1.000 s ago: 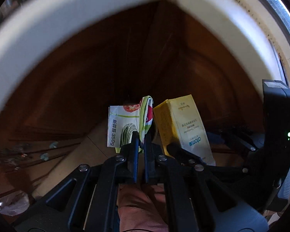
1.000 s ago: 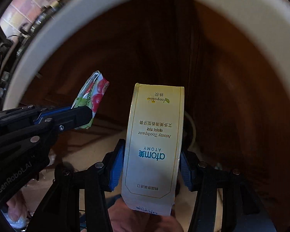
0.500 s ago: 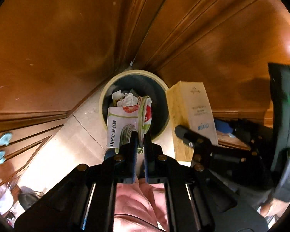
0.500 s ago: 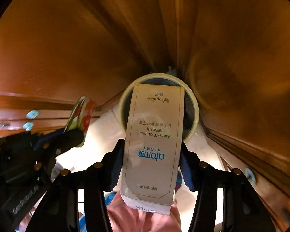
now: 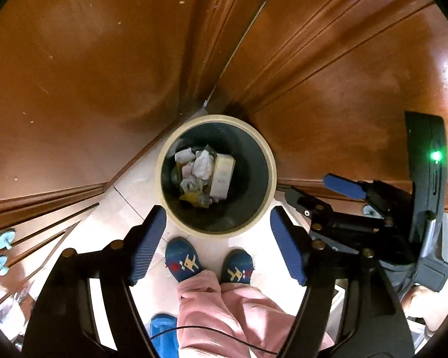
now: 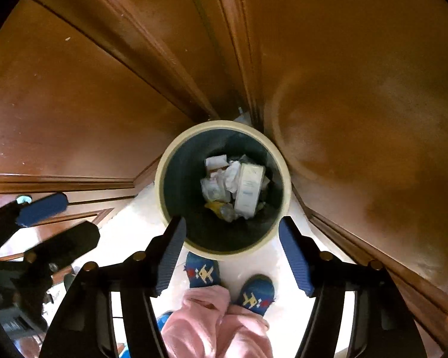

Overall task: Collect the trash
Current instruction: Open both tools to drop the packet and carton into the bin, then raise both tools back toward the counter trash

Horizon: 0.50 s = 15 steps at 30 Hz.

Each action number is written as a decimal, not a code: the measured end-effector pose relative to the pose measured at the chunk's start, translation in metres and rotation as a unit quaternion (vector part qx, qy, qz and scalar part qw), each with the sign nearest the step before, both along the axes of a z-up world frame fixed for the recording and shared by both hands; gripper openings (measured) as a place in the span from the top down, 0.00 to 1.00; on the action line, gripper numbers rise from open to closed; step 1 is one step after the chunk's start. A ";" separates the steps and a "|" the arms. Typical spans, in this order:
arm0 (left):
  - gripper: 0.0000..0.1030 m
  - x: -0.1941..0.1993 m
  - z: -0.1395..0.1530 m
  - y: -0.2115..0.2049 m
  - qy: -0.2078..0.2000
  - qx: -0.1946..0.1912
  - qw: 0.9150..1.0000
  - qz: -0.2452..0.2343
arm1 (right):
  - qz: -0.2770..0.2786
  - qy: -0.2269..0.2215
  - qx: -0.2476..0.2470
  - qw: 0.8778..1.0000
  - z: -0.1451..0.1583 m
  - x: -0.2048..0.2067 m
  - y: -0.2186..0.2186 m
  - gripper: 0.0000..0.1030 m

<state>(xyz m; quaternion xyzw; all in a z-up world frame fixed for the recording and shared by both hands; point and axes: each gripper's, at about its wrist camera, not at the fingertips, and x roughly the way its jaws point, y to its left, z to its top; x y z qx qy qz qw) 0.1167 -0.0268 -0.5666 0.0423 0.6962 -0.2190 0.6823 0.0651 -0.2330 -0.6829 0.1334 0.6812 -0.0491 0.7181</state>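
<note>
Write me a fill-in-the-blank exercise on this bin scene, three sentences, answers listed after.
1. The trash bin stands on the floor in a corner of ____ panelling.
2. The left gripper and the right gripper both hold ____ between their jaws.
3. The pale toothpaste box lies ____ the bin, beside crumpled paper.

Missing words: wooden; nothing; inside

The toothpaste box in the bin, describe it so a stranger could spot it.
Find the round cream-rimmed bin on the pale floor in the corner of the wood panelling. Among its crumpled white scraps, the toothpaste box lies on the right: the only long, flat, straight-edged cream carton.
</note>
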 end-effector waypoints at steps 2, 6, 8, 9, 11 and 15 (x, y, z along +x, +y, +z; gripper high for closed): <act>0.32 0.000 0.003 0.000 -0.002 0.004 1.000 -0.003 | 0.000 -0.001 -0.003 1.000 0.005 -0.004 0.000 0.36; 0.32 -0.004 0.018 -0.001 -0.008 0.007 1.000 -0.004 | -0.009 -0.001 -0.004 1.000 0.015 -0.012 -0.001 0.36; 0.31 -0.006 0.027 0.000 -0.008 0.007 1.000 0.000 | -0.017 -0.001 0.000 1.000 0.024 -0.016 -0.002 0.36; 0.30 -0.008 0.031 0.001 -0.008 0.009 1.000 0.003 | -0.019 -0.001 0.001 1.000 0.026 -0.017 -0.003 0.36; 0.28 -0.011 0.043 0.004 -0.006 0.005 1.000 0.012 | -0.022 -0.002 0.004 1.000 0.036 -0.022 -0.002 0.36; 0.27 -0.018 0.076 0.009 -0.020 0.002 1.000 0.023 | -0.018 -0.008 0.005 1.000 0.065 -0.033 0.003 0.36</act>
